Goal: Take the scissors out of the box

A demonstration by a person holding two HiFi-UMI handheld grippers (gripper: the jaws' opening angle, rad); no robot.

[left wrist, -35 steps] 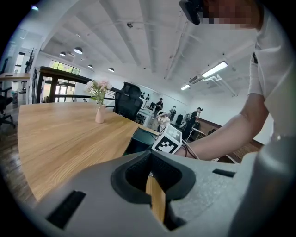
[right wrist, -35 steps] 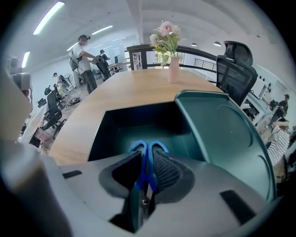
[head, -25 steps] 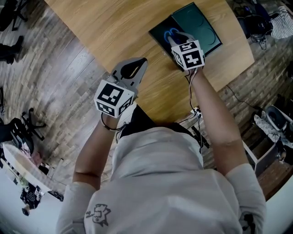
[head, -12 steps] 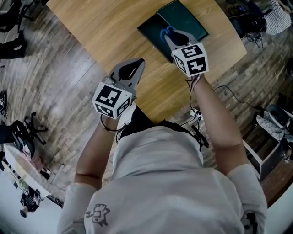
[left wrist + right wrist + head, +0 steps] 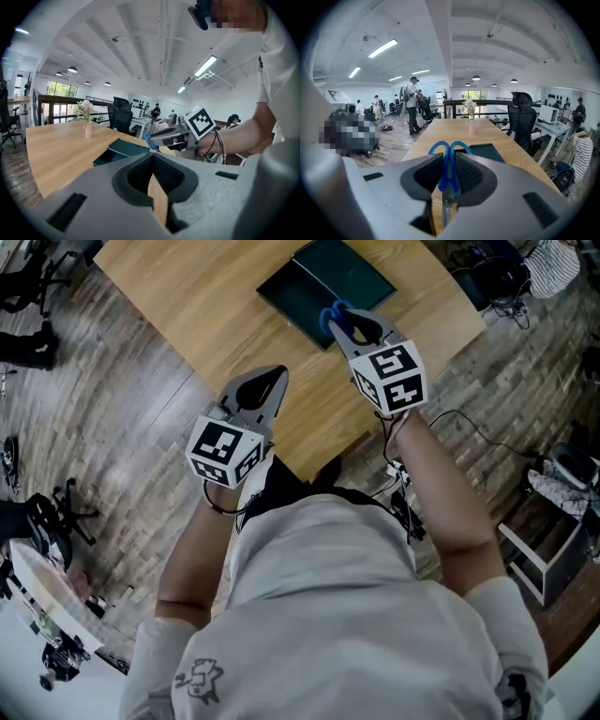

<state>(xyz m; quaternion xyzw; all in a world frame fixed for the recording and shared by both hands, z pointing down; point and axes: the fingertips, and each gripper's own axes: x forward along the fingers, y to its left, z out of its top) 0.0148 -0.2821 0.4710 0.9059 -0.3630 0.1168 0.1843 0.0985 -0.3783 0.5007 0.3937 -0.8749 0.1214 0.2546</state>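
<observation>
Well, the right gripper (image 5: 349, 326) jaws clamp the scissors (image 5: 449, 164) above the box (image 5: 328, 277) (removal looks done); left gripper (image 5: 265, 382) jaws together, empty.

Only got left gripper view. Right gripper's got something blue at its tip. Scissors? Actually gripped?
Observer: Yes. The right gripper view shows the right gripper shut on the scissors, with its pads on the blue handles just below the loops.
Operator: Out of the box?
Observer: It looks so. In that view the box lies on the table, beyond and below the handles and apart from them.
Operator: Where's left sitting over the table?
Observer: In the head view the left gripper has its tips over the table's near edge, well apart from the box.
</observation>
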